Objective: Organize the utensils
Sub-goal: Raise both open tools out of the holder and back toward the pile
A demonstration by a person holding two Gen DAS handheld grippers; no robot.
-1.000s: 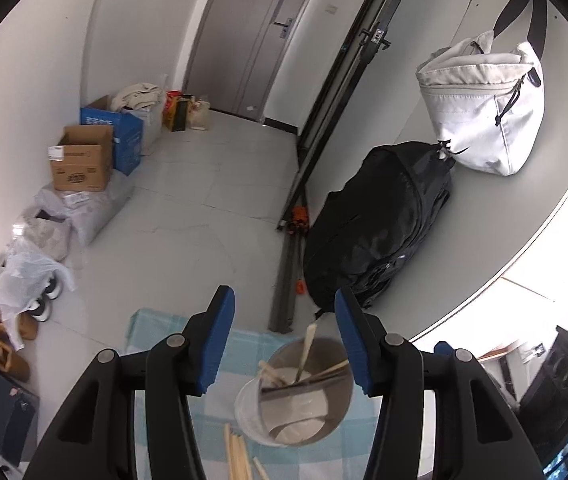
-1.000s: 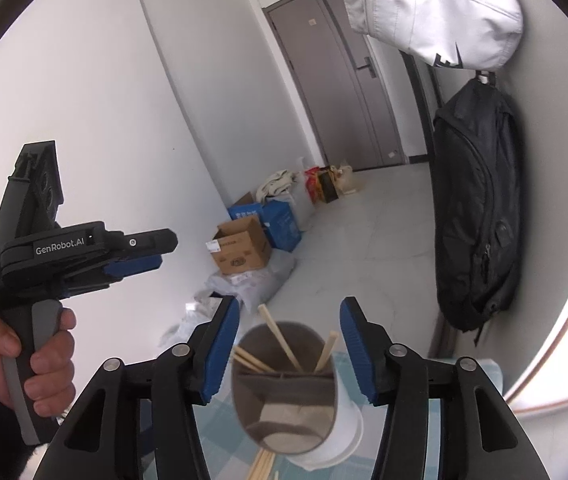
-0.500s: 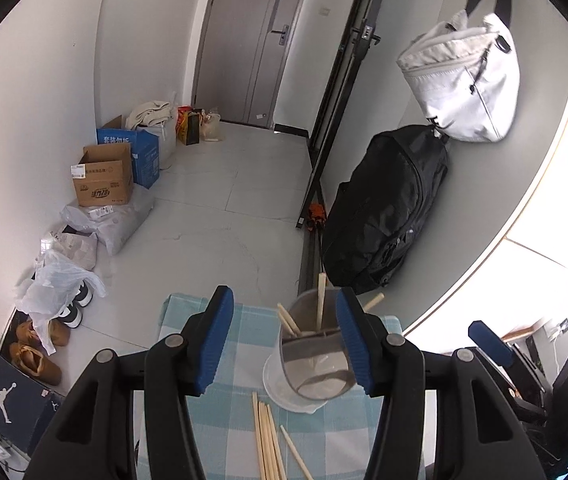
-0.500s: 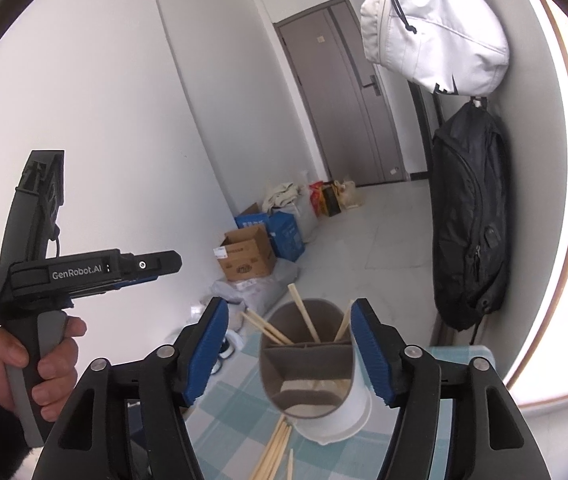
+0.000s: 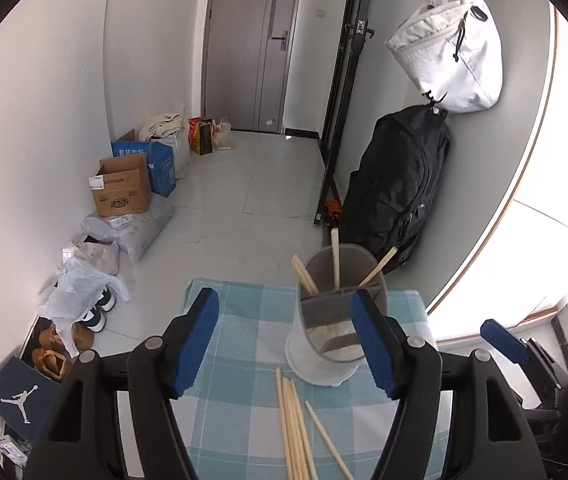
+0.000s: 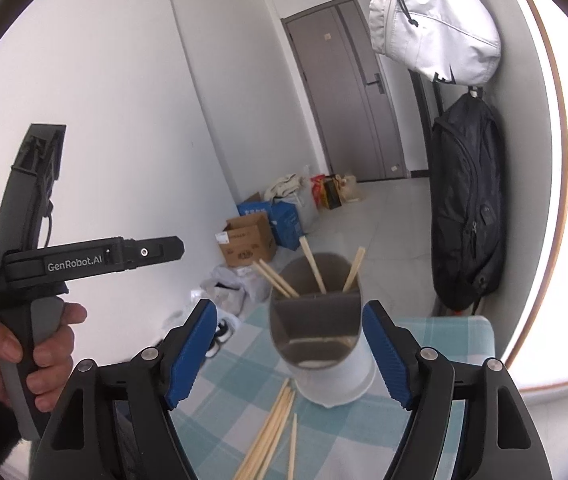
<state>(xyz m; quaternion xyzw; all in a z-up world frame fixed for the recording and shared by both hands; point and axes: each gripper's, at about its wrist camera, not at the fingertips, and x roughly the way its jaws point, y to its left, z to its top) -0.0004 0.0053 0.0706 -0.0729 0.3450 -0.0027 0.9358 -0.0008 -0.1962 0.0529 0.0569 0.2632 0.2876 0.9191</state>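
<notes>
White walls (image 5: 44,128) enclose a pale tiled floor (image 5: 252,200) running to a grey door (image 5: 272,40) at the far end. Cardboard boxes (image 5: 122,190) and bags line the left wall; a black backpack (image 5: 399,188) and white bag (image 5: 451,56) hang right, beside bright window light.

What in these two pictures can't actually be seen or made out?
- Loose chopsticks: near ends cut off by the bottom edge in both wrist views.
- Utensil holder: the chopsticks' lower ends are hidden by its wall and divider.
- Cardboard box: label print too small to read.
- Checked tablecloth: near part hidden behind the left gripper.
</notes>
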